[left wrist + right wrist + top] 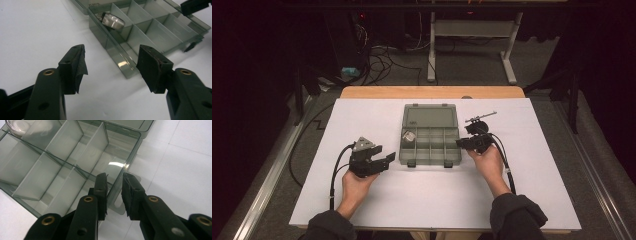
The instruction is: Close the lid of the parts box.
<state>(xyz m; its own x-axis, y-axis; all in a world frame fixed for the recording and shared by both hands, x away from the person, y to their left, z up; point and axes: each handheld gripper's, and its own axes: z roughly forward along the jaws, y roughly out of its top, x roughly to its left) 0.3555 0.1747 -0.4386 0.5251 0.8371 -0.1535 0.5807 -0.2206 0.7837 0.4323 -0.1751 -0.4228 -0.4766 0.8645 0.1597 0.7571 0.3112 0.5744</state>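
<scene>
— Where the organiser box (430, 135) lies mid-table with its lid laid back, what sits inside?
— A roll of tape (113, 21) in the far-left compartment.
— And the grippers?
— Left gripper (381, 161) just beside the box, jaws spread wide, nothing between them. Right gripper (114, 185) straddles the box's right wall (117, 183), jaws narrow — whether they pinch it I cannot tell.

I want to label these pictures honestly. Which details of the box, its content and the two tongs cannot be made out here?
- Round silvery item in the organiser box: too small in the high view, partly behind a divider in the left gripper view.
- Right tongs: one jaw inside the box wall, one outside; whether the pads press it is unclear.
- Thin metal tool: too small to identify.
</scene>
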